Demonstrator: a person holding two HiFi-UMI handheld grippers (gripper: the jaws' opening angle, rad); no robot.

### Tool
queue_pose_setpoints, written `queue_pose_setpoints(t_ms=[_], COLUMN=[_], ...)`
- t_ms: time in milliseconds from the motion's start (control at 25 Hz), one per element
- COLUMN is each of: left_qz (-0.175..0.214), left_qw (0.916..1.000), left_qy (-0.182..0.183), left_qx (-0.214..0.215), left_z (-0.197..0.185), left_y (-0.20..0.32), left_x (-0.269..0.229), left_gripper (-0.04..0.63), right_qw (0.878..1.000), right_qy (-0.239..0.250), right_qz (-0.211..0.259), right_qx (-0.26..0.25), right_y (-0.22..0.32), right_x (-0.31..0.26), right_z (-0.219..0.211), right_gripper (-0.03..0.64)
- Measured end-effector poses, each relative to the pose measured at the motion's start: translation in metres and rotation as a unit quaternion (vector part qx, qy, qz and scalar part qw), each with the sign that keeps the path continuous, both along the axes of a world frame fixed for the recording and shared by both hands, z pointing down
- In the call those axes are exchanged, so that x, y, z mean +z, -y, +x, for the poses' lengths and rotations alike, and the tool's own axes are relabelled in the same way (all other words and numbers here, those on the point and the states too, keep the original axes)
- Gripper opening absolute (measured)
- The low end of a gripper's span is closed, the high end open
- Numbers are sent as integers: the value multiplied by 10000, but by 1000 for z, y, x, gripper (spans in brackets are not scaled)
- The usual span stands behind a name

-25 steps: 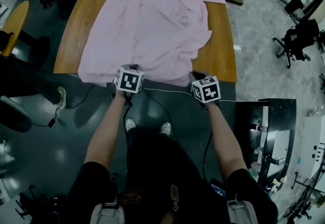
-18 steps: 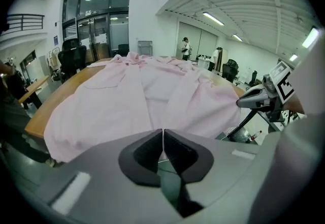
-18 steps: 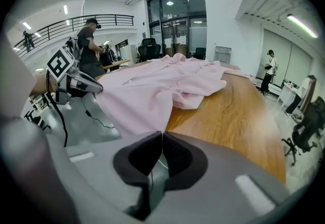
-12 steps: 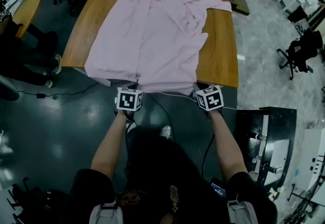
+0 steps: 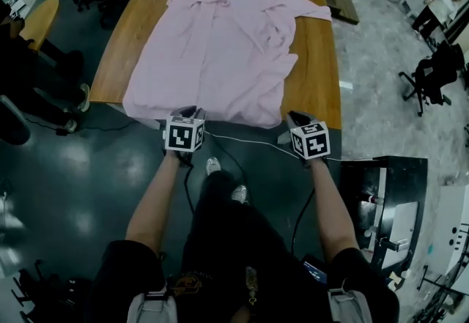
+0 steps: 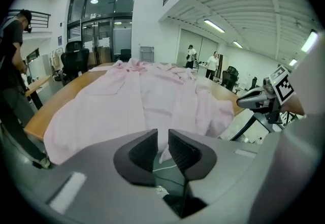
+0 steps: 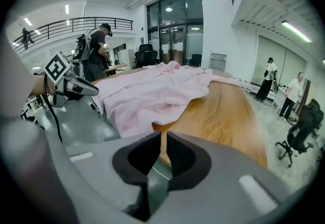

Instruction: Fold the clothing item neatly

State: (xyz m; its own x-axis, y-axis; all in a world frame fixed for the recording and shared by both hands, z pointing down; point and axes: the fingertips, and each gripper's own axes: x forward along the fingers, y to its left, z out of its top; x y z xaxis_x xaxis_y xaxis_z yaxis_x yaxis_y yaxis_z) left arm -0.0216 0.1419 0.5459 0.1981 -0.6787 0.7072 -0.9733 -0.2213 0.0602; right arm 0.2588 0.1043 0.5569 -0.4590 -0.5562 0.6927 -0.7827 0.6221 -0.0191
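Note:
A pink shirt [image 5: 220,43] lies spread flat on the wooden table [image 5: 315,58], collar at the far end and hem draped over the near edge. My left gripper [image 5: 185,113] hovers just in front of the hem's middle. Its jaws have just been opening and stand a little apart, and the shirt [image 6: 137,101] lies beyond them, not between them. My right gripper [image 5: 294,121] is at the table's near right corner, right of the hem. Its jaws have also just been opening, now parted by a slit with nothing inside. Past them I see the shirt [image 7: 152,96] and the table [image 7: 223,116].
A white cable [image 5: 249,140] runs across the dark floor below the table edge. A black cabinet [image 5: 381,190] stands at my right. Office chairs [image 5: 432,58] and people are on both sides, and a round yellow table [image 5: 37,21] is at far left.
Both grippers held the hem at the near table edge before. Now their jaws are off it, the hem hangs free, and the right gripper sits further right of the cloth.

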Motion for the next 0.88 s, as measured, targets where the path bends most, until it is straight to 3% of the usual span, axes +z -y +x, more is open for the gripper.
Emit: queue_pose_setpoints(t_ms=[240,440,640,880], left_qz=[536,620,299,-207], left_qw=[9957,9879,9786,9672], left_qy=[-138,-143,-194,-215], left_qx=[744,1415,2025,2523], left_z=[50,90,124,149], left_y=[79,152,200,217], left_x=[-55,-66,-42,-8], left_gripper=[72,77,105,152], right_qw=[9988,9976,9970,9969], right_qy=[82,-31,-170,-329], right_qz=[436,670,733,713], right_qx=[223,174,185,-13], right_y=[57,126,190,247], right_x=[-43,-70,-79,-79], right_z=[8,5,4,-4], right_gripper=[25,25,25,25])
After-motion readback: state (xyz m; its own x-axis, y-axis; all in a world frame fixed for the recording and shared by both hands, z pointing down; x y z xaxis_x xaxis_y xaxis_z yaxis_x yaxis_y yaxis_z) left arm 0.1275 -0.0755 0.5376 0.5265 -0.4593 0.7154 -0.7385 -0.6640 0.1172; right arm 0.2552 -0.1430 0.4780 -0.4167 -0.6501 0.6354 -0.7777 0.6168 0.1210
